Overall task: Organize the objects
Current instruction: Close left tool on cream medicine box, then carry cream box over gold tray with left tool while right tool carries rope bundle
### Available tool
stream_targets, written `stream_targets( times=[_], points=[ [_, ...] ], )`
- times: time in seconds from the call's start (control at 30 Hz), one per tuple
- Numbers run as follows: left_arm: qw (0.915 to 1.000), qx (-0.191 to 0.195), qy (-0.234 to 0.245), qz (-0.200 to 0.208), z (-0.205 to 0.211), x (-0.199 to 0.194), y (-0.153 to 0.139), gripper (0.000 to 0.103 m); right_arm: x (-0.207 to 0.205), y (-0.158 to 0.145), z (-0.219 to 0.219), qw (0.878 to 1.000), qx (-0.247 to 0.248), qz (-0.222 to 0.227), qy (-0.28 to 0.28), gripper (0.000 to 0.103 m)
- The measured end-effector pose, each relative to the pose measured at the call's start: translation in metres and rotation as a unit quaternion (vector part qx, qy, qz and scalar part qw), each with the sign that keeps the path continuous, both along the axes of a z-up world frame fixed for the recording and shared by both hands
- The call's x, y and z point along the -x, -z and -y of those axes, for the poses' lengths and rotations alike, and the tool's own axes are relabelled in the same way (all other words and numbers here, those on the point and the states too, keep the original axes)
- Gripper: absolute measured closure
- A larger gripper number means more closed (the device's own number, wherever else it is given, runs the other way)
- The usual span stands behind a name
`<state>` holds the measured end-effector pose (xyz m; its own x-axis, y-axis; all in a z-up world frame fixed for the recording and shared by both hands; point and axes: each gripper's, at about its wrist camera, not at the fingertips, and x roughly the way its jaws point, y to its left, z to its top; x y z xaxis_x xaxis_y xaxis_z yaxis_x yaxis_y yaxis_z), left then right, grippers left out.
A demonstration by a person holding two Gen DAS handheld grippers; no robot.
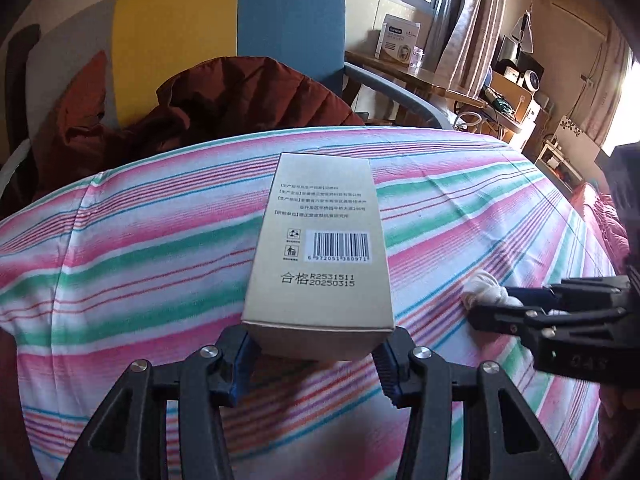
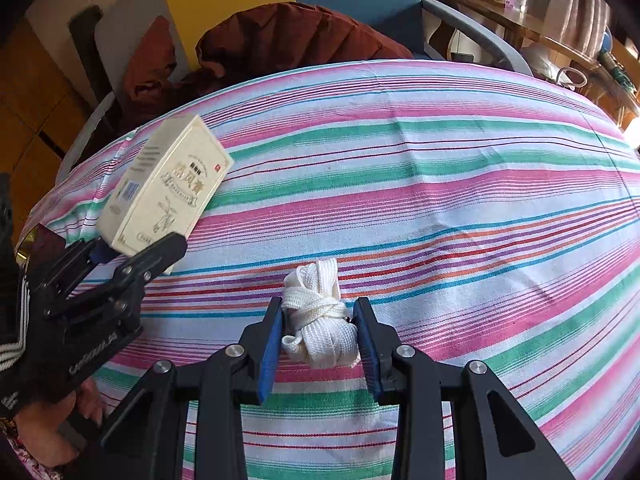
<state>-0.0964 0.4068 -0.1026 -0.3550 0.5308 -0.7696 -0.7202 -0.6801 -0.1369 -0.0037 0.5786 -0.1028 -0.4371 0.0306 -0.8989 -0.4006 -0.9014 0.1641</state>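
A beige carton (image 1: 316, 248) with a barcode on its upper face sticks out ahead of my left gripper (image 1: 316, 344), whose blue pads press on its near end. In the right wrist view the same carton (image 2: 168, 188) hangs tilted over the left side of the bed, held in the left gripper (image 2: 136, 252). A bundle of white flat cord (image 2: 320, 320) sits on the striped sheet (image 2: 460, 200) with my right gripper (image 2: 318, 328) shut on it. From the left wrist view, the right gripper (image 1: 500, 304) and the cord (image 1: 480, 286) lie to the right of the carton.
Beyond the bed's far edge stands a chair with a yellow and blue back (image 1: 228, 32) and a rust-red jacket (image 1: 224, 100) heaped on it. A wooden table (image 1: 420, 76) with a white box stands at the back right. A person's hand (image 2: 80, 408) holds the left gripper.
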Motion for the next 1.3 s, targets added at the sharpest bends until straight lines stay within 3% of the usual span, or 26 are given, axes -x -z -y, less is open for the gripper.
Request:
stream_targets(
  times=[0.13, 0.2, 0.3, 0.43, 0.53, 0.57, 0.6, 0.8, 1.07, 1.3],
  points=[
    [0.9999, -0.003, -0.001, 0.012, 0.018, -0.016, -0.002, 0.052, 0.011, 0.003, 0.007, 1.000, -0.007, 0.002, -0.002, 0.067],
    [0.9997, -0.004, -0.007, 0.022, 0.020, -0.019, -0.004, 0.043, 0.011, 0.003, 0.007, 1.000, -0.007, 0.002, -0.003, 0.067],
    [0.9999, 0.009, -0.014, -0.001, 0.014, -0.023, -0.011, 0.031, 0.012, 0.004, 0.007, 1.000, -0.006, 0.001, -0.002, 0.067],
    [0.9995, 0.021, -0.022, -0.010, 0.001, -0.013, -0.020, 0.030, 0.009, 0.002, 0.005, 1.000, -0.006, 0.002, -0.003, 0.067],
    [0.9986, 0.028, -0.038, 0.023, -0.005, 0.005, -0.011, 0.035, 0.007, 0.001, 0.003, 1.000, -0.004, 0.000, -0.003, 0.067],
    [0.9982, 0.021, -0.041, 0.038, -0.004, 0.009, -0.007, 0.049, 0.007, 0.001, 0.004, 1.000, -0.004, -0.001, -0.003, 0.068],
    [0.9978, 0.020, -0.045, 0.044, -0.002, 0.010, -0.004, 0.052, 0.006, 0.001, 0.005, 1.000, -0.003, -0.001, -0.003, 0.068],
    [0.9991, 0.039, -0.011, -0.009, 0.007, -0.019, -0.003, 0.052, 0.005, -0.001, 0.007, 1.000, 0.005, -0.009, -0.005, 0.069],
    [0.9985, -0.012, -0.037, 0.038, 0.054, -0.042, -0.017, 0.052, 0.010, 0.002, 0.012, 1.000, 0.007, -0.017, -0.020, 0.069],
    [0.9980, -0.038, -0.048, 0.016, 0.106, -0.066, -0.045, 0.052, 0.007, 0.002, 0.016, 0.999, 0.014, -0.026, -0.027, 0.069]
  ],
)
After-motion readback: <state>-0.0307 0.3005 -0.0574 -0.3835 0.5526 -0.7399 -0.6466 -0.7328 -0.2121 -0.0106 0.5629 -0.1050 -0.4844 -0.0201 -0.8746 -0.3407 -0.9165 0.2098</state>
